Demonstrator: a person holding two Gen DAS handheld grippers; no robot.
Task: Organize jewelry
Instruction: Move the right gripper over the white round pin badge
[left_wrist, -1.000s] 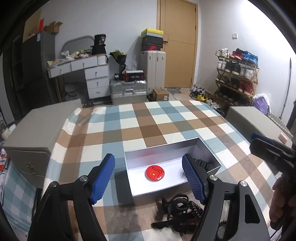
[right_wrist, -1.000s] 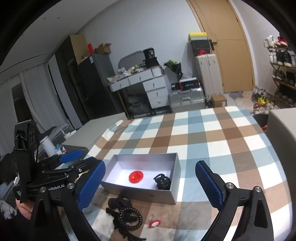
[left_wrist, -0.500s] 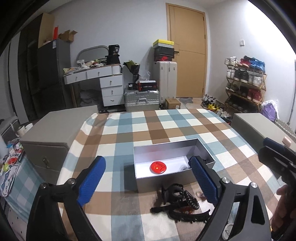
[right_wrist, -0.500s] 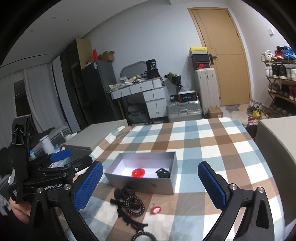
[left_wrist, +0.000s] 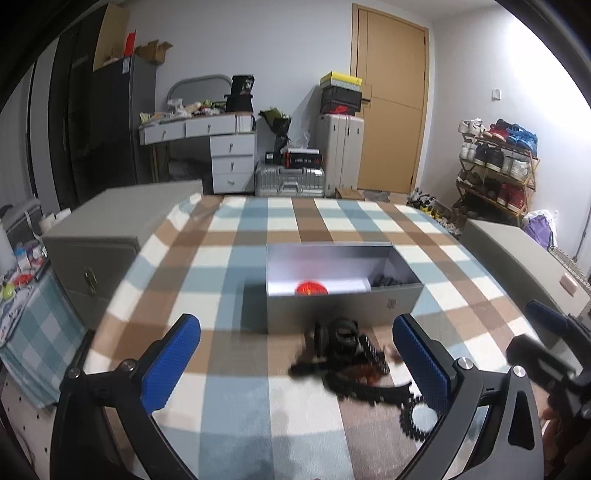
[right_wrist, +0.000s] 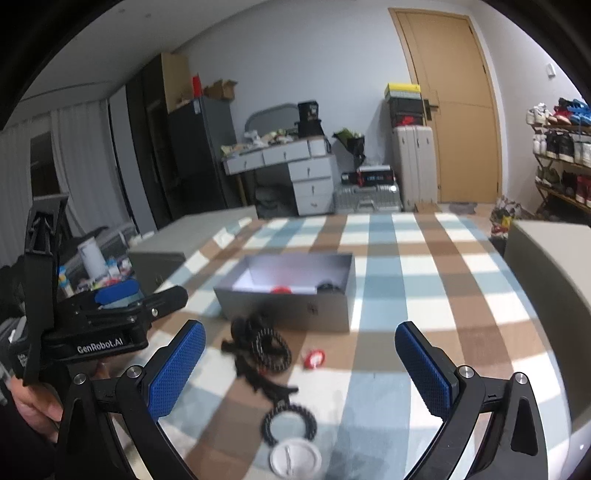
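Two hand-held grippers hang over a checked tablecloth (left_wrist: 236, 266) strewn with hair accessories. The left gripper (left_wrist: 295, 354) has its blue pads spread wide and its jaws are opening, with nothing pressed between them; a heap of black clips (left_wrist: 343, 347) lies on the cloth under the gap. The right gripper (right_wrist: 299, 365) also stands wide open and empty, a black coil tie (right_wrist: 271, 349) and a red-and-white badge (right_wrist: 314, 359) lying on the cloth below it. A grey box (left_wrist: 343, 299) sits near the middle of the table, just behind the heap; inside it are a red badge (left_wrist: 311, 288) toward the middle and a dark clip (left_wrist: 388, 281) at its right end. Nearer the front edge of the table lie a second coil tie (right_wrist: 290, 421) and a white disc (right_wrist: 293, 459). A hand (right_wrist: 35, 402) grips the left gripper's handle at the left edge of the right-wrist view
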